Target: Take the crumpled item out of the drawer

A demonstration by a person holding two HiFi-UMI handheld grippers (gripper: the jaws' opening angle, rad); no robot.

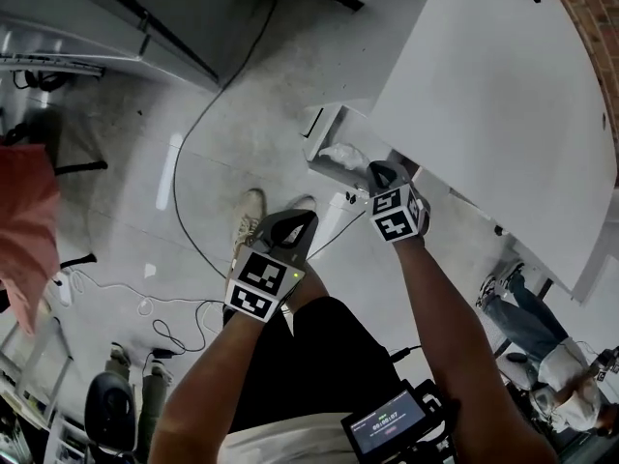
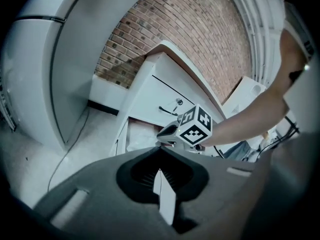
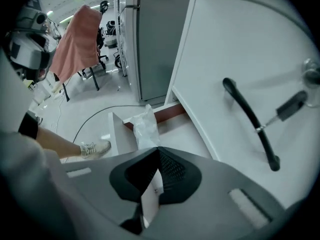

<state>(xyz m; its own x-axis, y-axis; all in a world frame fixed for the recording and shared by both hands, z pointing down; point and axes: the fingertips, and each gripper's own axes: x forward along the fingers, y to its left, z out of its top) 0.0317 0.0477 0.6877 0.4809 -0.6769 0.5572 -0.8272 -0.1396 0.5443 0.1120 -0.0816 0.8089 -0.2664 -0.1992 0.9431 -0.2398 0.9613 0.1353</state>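
A low white drawer (image 1: 314,129) stands pulled out under the desk. Inside it lies the crumpled item (image 1: 343,156), a clear-white plastic bag; it also shows in the right gripper view (image 3: 145,126) and the left gripper view (image 2: 142,136). My right gripper (image 1: 384,174) hovers just beside and above the bag, its jaws shut with nothing between them, not touching the bag (image 3: 159,149). My left gripper (image 1: 295,222) hangs back over the floor, nearer my body, also shut and empty (image 2: 160,148). From the left gripper view I see the right gripper's marker cube (image 2: 196,125) in front of the drawer.
The white desk top (image 1: 503,95) overhangs the drawer at the right. A shut drawer front above carries a black handle (image 3: 250,121) and a key lock (image 3: 312,76). A black cable (image 1: 193,143) runs over the floor, my shoe (image 1: 249,216) stands near the drawer, and another person (image 1: 542,336) sits at lower right.
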